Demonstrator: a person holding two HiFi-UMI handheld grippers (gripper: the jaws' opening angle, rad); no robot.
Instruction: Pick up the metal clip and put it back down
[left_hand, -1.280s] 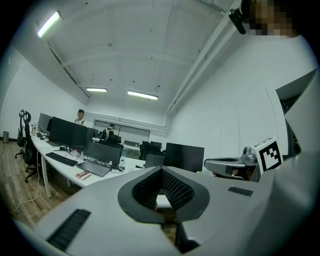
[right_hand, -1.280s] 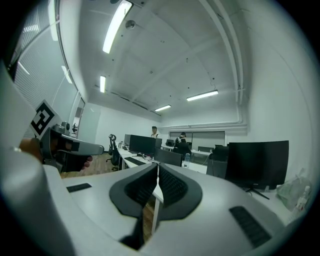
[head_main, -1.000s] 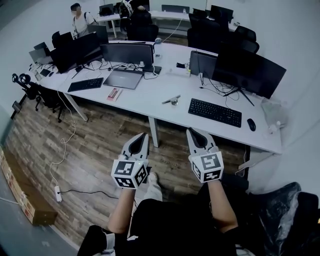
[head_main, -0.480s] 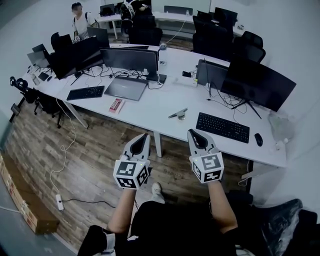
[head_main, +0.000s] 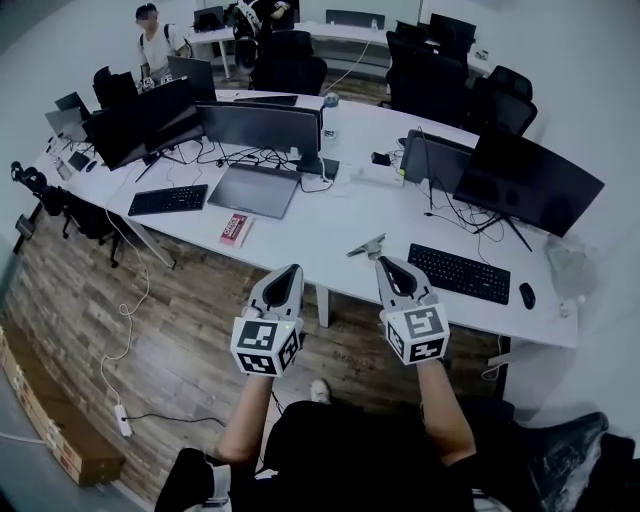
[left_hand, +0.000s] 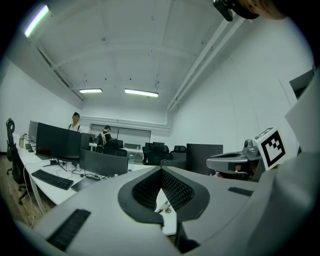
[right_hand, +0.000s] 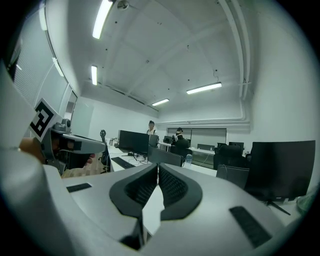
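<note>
The metal clip is a small silvery piece lying on the white desk near its front edge, left of a black keyboard. My right gripper is held level in front of the desk with its tips just short of the clip, jaws shut on nothing. My left gripper hangs beside it over the wooden floor, further left, also shut and empty. In the left gripper view the clip shows small through the gap below the closed tips. The right gripper view shows its jaws pressed together.
On the desk stand dark monitors, a laptop, a second keyboard, a pink box and a mouse. A power strip and cardboard box lie on the floor at left. A person stands far back.
Both grippers and the head have been carried forward towards the desk. The desk and clip now sit closer and lower in the head view, the clip just ahead of the right gripper's tips.
</note>
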